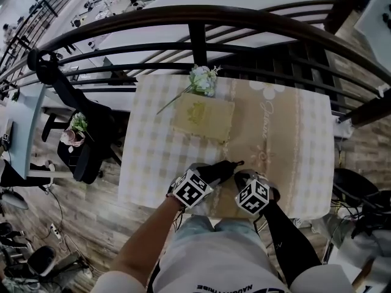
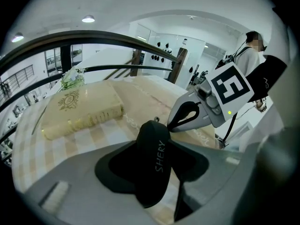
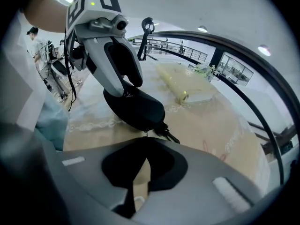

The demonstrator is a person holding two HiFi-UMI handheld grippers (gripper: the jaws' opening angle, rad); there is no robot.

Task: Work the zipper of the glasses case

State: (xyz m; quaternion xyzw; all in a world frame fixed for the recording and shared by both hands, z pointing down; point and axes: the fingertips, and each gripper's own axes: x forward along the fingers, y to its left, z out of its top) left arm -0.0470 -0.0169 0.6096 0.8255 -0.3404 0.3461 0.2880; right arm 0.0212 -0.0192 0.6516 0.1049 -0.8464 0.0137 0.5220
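Cloth in pale checks, with a beige runner down its middle, covers the table [image 1: 153, 163] in the head view. At the near edge the left hand-held gripper [image 1: 215, 174] and the right hand-held gripper [image 1: 240, 177] point toward each other with their tips almost touching. The black oval glasses case [image 1: 225, 167] sits between them, over the runner. Farther back lies a cream hardcover book [image 1: 203, 118]. Beyond it, a small bunch of pale flowers [image 1: 203, 80] sits just beside the dark curved railing [image 1: 195, 17].

In the left gripper view the jaws are clamped across the body of the case [image 2: 152, 165], one on each broad side. The case is held on edge, with white lettering running along its spine. The right hand-held gripper [image 2: 172, 124] reaches in from the right, and its tips sit at the far end of the case. The book [image 2: 79, 109] lies to the left on the cloth.

In the right gripper view the jaw tips are drawn together and pinch a thin zipper pull [image 3: 145, 134] that hangs from the near end of the case [image 3: 136, 109]. A short black cord [image 3: 169, 136] sticks out just beside the pull. The left hand-held gripper [image 3: 123, 90] comes down from the upper left and grips the case's far half. The book [image 3: 183, 86] lies well behind it on the runner
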